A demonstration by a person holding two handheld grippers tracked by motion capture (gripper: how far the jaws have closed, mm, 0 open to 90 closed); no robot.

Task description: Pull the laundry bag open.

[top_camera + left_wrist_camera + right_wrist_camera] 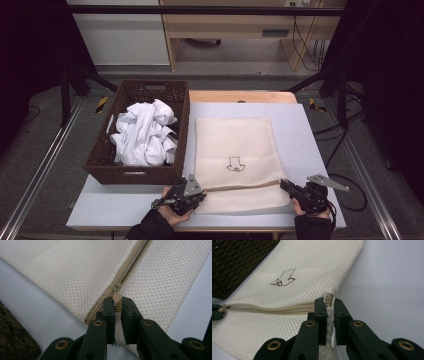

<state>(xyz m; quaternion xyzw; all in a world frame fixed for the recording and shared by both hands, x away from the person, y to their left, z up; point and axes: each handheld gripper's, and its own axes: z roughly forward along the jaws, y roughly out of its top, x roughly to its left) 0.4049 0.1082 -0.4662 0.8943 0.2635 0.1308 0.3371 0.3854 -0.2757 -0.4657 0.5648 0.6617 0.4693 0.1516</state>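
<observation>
Mesh laundry bag flat on the table, held at both ends of its zipper.

The left tongs (pixel 118 305) are closed on the zipper pull (pixel 117 302); the right tongs (pixel 329 305) pinch the far end of the zipper (pixel 274 308). The mesh bag (pixel 232 145) lies beside the basket (pixel 102 160) of white clothes (pixel 144 132). It looks light, soft and floppy, so it likely bunches unless pulled taut; the pull tab and the seam end are the firm holds.

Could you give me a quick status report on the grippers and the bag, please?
Left gripper shut on zipper pull. Right gripper shut on bag at the zipper's far end. Zipper closed; bag flat on table. Basket alongside, nothing in the way.
</observation>
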